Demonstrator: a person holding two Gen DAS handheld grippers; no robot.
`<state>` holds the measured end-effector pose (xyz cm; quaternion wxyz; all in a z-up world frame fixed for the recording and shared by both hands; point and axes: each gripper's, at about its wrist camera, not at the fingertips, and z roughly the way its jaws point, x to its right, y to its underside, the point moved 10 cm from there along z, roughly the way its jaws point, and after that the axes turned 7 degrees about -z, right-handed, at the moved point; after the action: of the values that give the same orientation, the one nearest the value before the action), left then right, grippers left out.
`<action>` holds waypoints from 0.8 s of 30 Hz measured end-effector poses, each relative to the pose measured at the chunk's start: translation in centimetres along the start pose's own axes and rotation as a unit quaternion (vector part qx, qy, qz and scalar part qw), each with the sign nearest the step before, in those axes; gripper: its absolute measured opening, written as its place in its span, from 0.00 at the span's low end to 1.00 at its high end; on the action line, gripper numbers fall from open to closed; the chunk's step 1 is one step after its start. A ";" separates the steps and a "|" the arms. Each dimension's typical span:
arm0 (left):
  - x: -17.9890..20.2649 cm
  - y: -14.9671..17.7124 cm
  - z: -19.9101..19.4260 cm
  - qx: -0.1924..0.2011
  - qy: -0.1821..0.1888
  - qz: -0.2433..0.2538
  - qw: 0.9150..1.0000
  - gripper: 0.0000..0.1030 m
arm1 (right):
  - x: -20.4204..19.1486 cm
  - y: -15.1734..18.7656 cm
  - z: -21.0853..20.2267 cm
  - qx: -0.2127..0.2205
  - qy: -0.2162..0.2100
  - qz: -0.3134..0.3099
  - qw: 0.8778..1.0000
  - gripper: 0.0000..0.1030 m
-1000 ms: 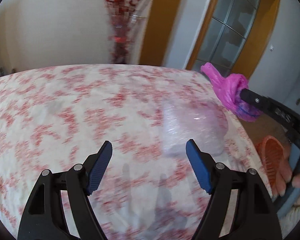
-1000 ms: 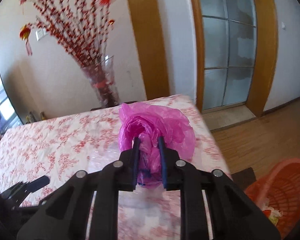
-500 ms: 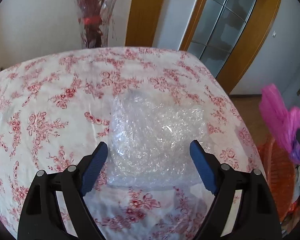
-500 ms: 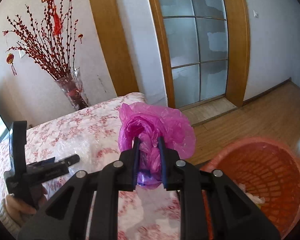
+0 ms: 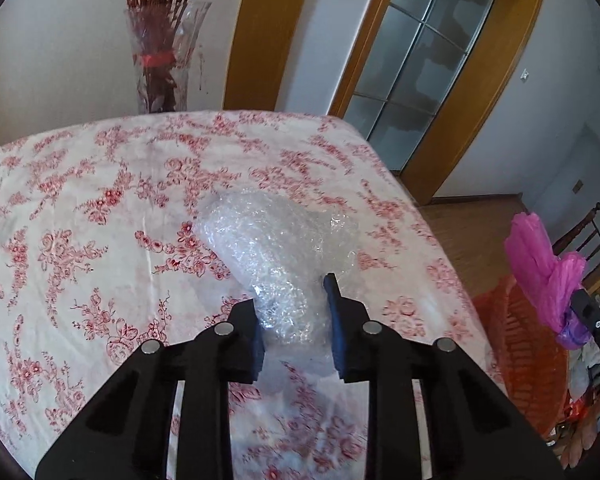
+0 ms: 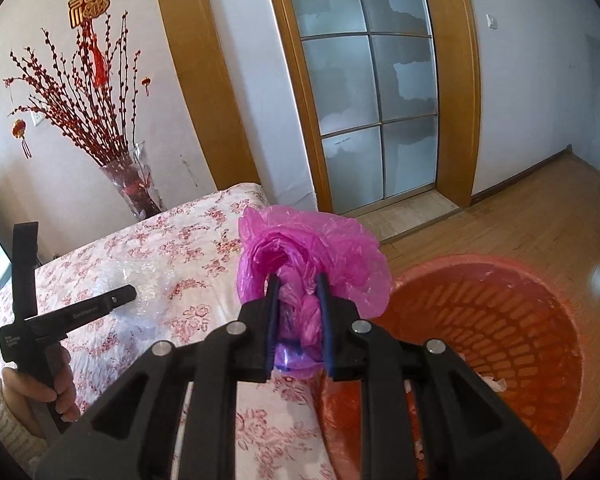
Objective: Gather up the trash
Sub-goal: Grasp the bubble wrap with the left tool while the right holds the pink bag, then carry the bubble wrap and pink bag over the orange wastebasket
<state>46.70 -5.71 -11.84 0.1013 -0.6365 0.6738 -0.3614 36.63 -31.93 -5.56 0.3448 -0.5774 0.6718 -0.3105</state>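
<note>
A crumpled sheet of clear bubble wrap (image 5: 276, 248) lies on the floral tablecloth (image 5: 80, 208). My left gripper (image 5: 294, 308) is shut on its near end. My right gripper (image 6: 298, 308) is shut on a crumpled pink plastic bag (image 6: 312, 256) and holds it at the table's right edge, beside the orange basket (image 6: 500, 320). The pink bag (image 5: 544, 272) and the basket (image 5: 520, 352) also show at the right of the left wrist view. The left gripper (image 6: 72, 312) and the bubble wrap (image 6: 148, 280) show at the left of the right wrist view.
A glass vase of red branches (image 5: 160, 56) stands behind the table's far edge. A glass door with a wooden frame (image 6: 372, 112) is beyond the table. The basket stands on a wooden floor (image 6: 540, 216) and holds some scraps.
My left gripper has moved onto the bubble wrap and closed on its near end. My right gripper has carried the pink bag rightward toward the orange basket.
</note>
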 end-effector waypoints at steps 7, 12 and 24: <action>3.5 0.0 -3.1 0.021 0.015 0.030 0.999 0.25 | 1.6 -0.4 -2.6 0.018 0.007 0.008 1.000 0.18; 6.8 0.5 -5.2 0.031 0.028 0.058 0.997 0.25 | 3.5 -0.5 -4.9 0.034 0.015 0.020 0.999 0.18; 16.3 3.9 -9.3 0.045 0.086 0.131 0.987 0.25 | 9.2 0.1 -10.9 0.074 0.052 0.056 0.994 0.18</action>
<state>35.30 -17.83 -2.33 0.1181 -0.5038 0.7409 -0.4282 26.73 -40.83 -0.41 0.3683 -0.4945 0.6953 -0.3694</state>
